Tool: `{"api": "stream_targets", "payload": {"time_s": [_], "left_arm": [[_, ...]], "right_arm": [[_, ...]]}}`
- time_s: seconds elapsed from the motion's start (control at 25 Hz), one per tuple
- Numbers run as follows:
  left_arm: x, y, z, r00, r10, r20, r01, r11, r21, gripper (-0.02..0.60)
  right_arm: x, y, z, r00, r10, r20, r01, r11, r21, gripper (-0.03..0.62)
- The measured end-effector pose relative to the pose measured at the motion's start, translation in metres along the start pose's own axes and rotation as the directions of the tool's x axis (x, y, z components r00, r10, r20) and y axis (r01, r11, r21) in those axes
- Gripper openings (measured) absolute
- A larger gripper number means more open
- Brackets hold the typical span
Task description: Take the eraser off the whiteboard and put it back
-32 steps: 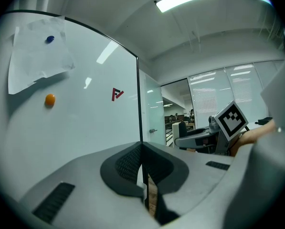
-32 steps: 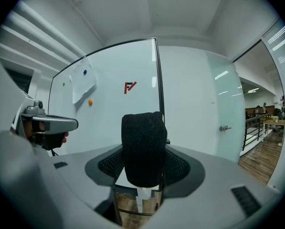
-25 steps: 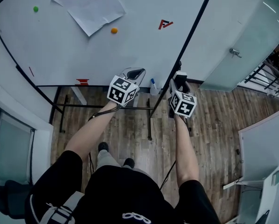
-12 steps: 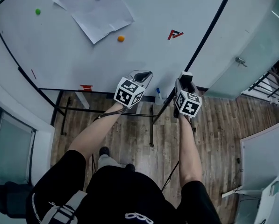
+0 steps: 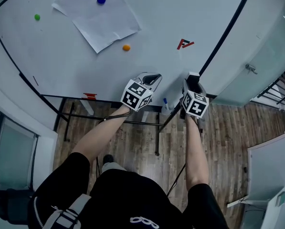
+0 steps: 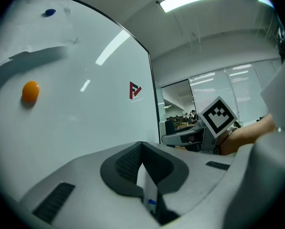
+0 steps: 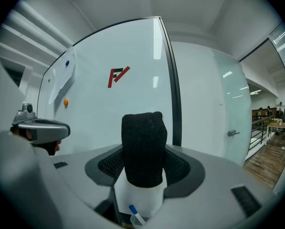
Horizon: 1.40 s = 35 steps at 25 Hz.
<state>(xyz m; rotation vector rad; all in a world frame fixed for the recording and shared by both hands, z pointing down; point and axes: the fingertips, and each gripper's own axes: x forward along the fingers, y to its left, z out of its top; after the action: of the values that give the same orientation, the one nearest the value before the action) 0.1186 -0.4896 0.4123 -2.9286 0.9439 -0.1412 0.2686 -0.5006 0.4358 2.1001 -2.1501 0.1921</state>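
- Two grippers are what we are holding side by side, pointing at the whiteboard [image 5: 152,18].
- With the right gripper [image 5: 193,82] we are clamping the eraser [image 7: 142,144] in the jaws, black felt end outward, near the board's black frame [image 5: 224,36]. The red mark [image 5: 184,44] is sitting at eleven o'clock from it.
- At nine o'clock of it, the left gripper [image 5: 149,78] is showing jaws pressed together, with nothing between them.

So the paper [image 5: 97,20] sits upper left on the whiteboard [image 5: 147,18], with the logo [image 5: 184,44] off to its right. The left gripper [image 5: 152,77] and right gripper [image 5: 194,76] are side by side before the board's lower right corner, and the eraser [image 7: 143,147] is between the right one's jaws. The door [image 5: 266,42] is right of the board.
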Motion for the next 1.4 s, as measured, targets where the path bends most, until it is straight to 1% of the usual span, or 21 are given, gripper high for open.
{"api": "stream_targets", "payload": {"time_s": [0.24, 0.4, 0.72, 1.08, 1.4], "left_arm": [[0.010, 0.014, 0.007, 1.000, 0.003, 0.021, -0.003, 1.000, 0.014, 0.009], [0.013, 0.023, 0.006, 1.000, 0.007, 0.023, -0.007, 1.000, 0.015, 0.009], [0.019, 0.034, 0.003, 1.000, 0.011, 0.015, -0.011, 1.000, 0.014, 0.009], [0.018, 0.029, 0.007, 1.000, 0.007, 0.019, -0.007, 1.000, 0.021, 0.009], [0.009, 0.015, 0.008, 1.000, 0.008, 0.017, -0.008, 1.000, 0.022, 0.009]], "right_arm": [[0.023, -0.002, 0.005, 1.000, -0.001, -0.007, 0.001, 1.000, -0.002, 0.248], [0.037, -0.004, 0.007, 1.000, -0.015, -0.014, 0.015, 1.000, 0.003, 0.247], [0.041, -0.002, 0.007, 0.999, -0.033, 0.000, 0.033, 0.999, 0.008, 0.249], [0.039, -0.003, 0.005, 1.000, -0.014, 0.000, 0.014, 1.000, 0.023, 0.258], [0.018, -0.002, -0.003, 1.000, 0.000, 0.000, 0.000, 0.999, 0.037, 0.264]]}}
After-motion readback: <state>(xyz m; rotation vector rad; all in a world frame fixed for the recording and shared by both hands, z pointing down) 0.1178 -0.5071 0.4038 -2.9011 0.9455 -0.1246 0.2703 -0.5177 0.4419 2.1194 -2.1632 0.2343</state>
